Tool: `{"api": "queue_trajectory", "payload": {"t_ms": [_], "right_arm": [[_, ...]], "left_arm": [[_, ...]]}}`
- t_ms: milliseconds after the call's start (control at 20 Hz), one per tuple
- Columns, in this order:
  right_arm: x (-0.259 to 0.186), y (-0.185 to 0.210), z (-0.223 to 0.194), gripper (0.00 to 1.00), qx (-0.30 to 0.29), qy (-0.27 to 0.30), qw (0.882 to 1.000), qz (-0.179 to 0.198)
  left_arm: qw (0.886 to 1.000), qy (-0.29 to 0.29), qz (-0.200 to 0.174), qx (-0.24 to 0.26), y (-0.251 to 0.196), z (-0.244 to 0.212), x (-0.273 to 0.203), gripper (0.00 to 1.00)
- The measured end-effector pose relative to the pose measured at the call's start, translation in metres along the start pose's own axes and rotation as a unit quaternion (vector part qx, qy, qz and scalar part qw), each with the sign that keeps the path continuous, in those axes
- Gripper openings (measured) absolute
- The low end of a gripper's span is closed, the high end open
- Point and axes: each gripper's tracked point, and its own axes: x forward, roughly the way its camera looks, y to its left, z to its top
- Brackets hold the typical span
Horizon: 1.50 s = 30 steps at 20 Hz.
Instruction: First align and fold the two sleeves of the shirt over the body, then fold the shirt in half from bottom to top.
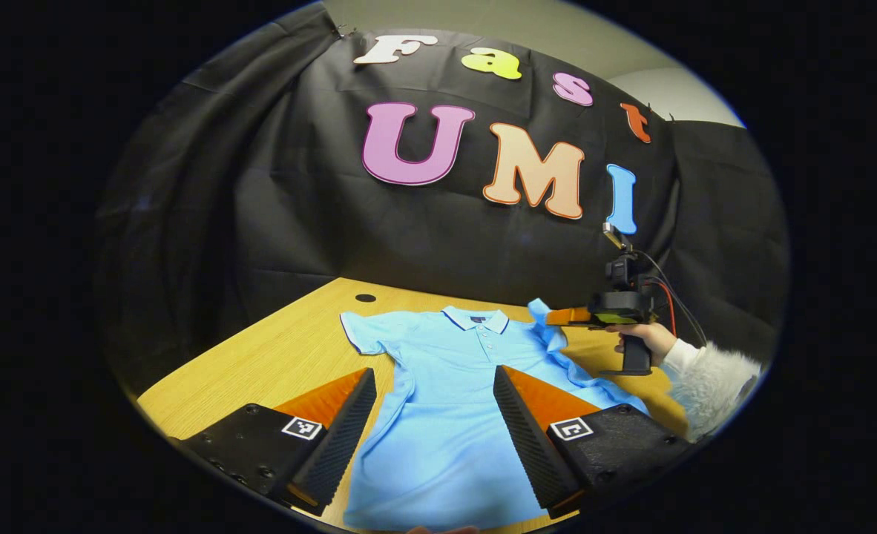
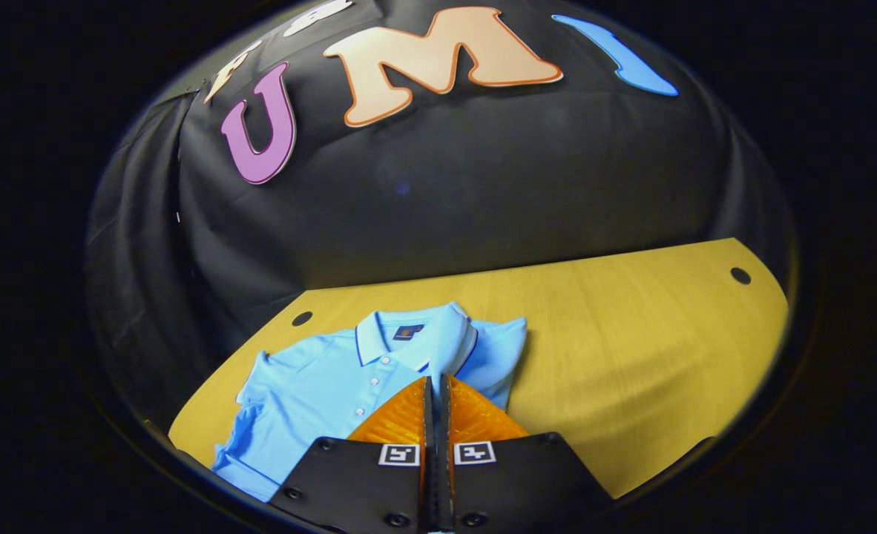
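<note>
A light blue polo shirt (image 1: pixel 446 400) lies face up on the wooden table (image 1: pixel 290 356), collar toward the booth wall. My left gripper (image 1: pixel 432 382) hovers open over the shirt's lower body, with nothing between its fingers. The shirt's left sleeve (image 1: pixel 364 330) lies flat and spread out. Farther off at the right, my right gripper (image 1: pixel 568 317) pinches the other sleeve (image 1: pixel 541 310), which is lifted off the table. In the right gripper view, my right gripper (image 2: pixel 435 382) is shut on that sleeve's fabric (image 2: pixel 457 337) beside the collar (image 2: pixel 398 337).
A hand (image 1: pixel 650 337) in a fluffy white sleeve (image 1: pixel 713 374) holds the right gripper. The table has small round holes (image 2: pixel 740 275) near its back corners. Bare wood (image 2: pixel 631 348) stretches to the right of the shirt. The black cloth wall stands close behind the table.
</note>
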Motion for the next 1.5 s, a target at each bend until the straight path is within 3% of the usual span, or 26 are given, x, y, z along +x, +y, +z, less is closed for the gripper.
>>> {"api": "queue_trajectory", "payload": {"t_ms": [300, 350, 400, 450, 500, 550, 600, 650, 750, 800, 950, 1150, 1200, 1250, 1500], "right_arm": [[0.019, 0.031, -0.025, 0.08, 0.015, 0.030, 0.999, 0.027], [0.017, 0.034, -0.025, 0.24, 0.018, 0.032, 0.999, 0.033], [0.016, 0.038, -0.025, 0.27, 0.018, 0.032, 0.998, 0.041], [0.014, 0.041, -0.024, 0.62, 0.017, 0.032, 0.998, 0.047], [0.008, 0.044, -0.024, 0.63, 0.011, 0.033, 0.998, 0.052], [0.008, 0.045, -0.028, 0.82, 0.003, 0.035, 0.998, 0.057], [-0.003, 0.048, -0.025, 0.94, -0.007, 0.035, 0.998, 0.058], [-0.011, 0.050, -0.022, 0.97, -0.017, 0.027, 0.998, 0.061], [-0.035, 0.056, -0.017, 0.93, -0.027, 0.012, 0.997, 0.070], [-0.049, 0.057, -0.021, 0.98, -0.030, 0.009, 0.997, 0.074], [-0.099, 0.054, -0.029, 0.98, -0.035, -0.018, 0.995, 0.088], [-0.163, 0.027, -0.041, 0.97, -0.069, -0.077, 0.993, 0.062], [-0.176, 0.023, -0.045, 0.93, -0.073, -0.090, 0.992, 0.058], [-0.188, 0.018, -0.047, 0.98, -0.070, -0.102, 0.991, 0.055], [-0.229, 0.010, -0.050, 0.97, -0.044, -0.133, 0.988, 0.072]], "left_arm": [[1.000, 0.006, -0.004, -0.008, -0.001, -0.004, 0.001, 0.95], [1.000, 0.006, -0.004, -0.008, -0.001, -0.004, 0.002, 0.95], [1.000, 0.005, -0.004, -0.008, -0.001, -0.004, 0.002, 0.95], [1.000, 0.006, -0.004, -0.008, -0.001, -0.005, 0.003, 0.95], [1.000, 0.007, -0.003, -0.008, 0.000, -0.005, 0.003, 0.95], [1.000, 0.008, -0.003, -0.009, 0.000, -0.006, 0.004, 0.95], [1.000, 0.009, -0.003, -0.009, 0.001, -0.006, 0.004, 0.95], [1.000, 0.010, -0.002, -0.010, 0.003, -0.006, 0.004, 0.95], [1.000, 0.011, 0.001, -0.010, 0.006, -0.007, 0.006, 0.95], [1.000, 0.014, 0.005, -0.008, 0.009, -0.008, 0.008, 0.95], [1.000, 0.023, 0.011, -0.007, 0.016, -0.014, 0.011, 0.95], [0.999, 0.035, 0.016, -0.014, 0.021, -0.022, 0.015, 0.95], [0.999, 0.036, 0.015, -0.016, 0.020, -0.023, 0.016, 0.95], [0.999, 0.038, 0.014, -0.017, 0.020, -0.026, 0.017, 0.95], [0.999, 0.040, 0.019, -0.020, 0.030, -0.027, 0.025, 0.95]]}}
